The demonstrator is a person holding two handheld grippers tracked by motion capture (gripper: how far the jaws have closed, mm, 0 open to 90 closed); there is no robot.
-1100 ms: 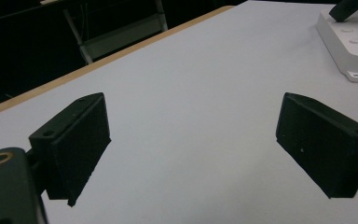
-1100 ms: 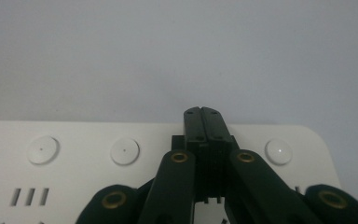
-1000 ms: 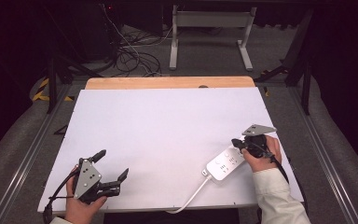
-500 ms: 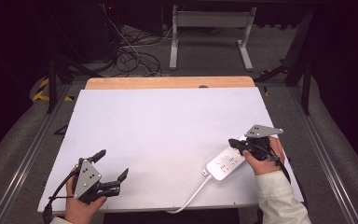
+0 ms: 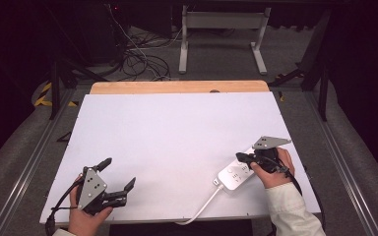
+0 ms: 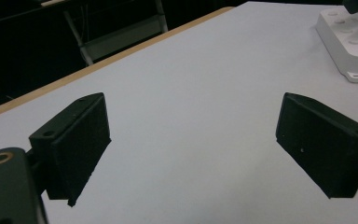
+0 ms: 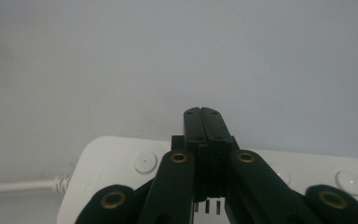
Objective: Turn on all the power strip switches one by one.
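White and matte, the table top [image 5: 177, 142] carries everything, with a strip of pale wood [image 5: 177, 87] showing along its far edge. Nearest the person, at the left front corner, the left gripper [image 5: 117, 183] rests low over the sheet in the person's hand [image 5: 86, 219], its two black jaws spread wide with nothing between them. The left gripper view makes that plain: two blocky, flat-faced jaw pads stand well apart over bare white surface, and the corner of the power strip [image 6: 349, 44] shows at upper right, with a small mounting tab on its end.

At the right front, the right gripper [image 5: 242, 158] sits over the power strip [image 5: 234, 175], a white, rounded plastic bar lying at a slant, with a white cord [image 5: 202, 206] running off its near end towards the table's front edge. From above, the grey three-cornered plate and the hand [image 5: 273, 169] hide how the jaws stand. The right gripper view settles it: the jaws are pressed together, tips meeting just above the strip's top face [image 7: 121, 163], gripping nothing. Round white buttons [image 7: 145, 162] dot that smooth face, and small metal prongs show under the jaw base.

Beyond the table, dark floor holds tangled cables [image 5: 138, 59] and a grey metal stand [image 5: 221, 34].
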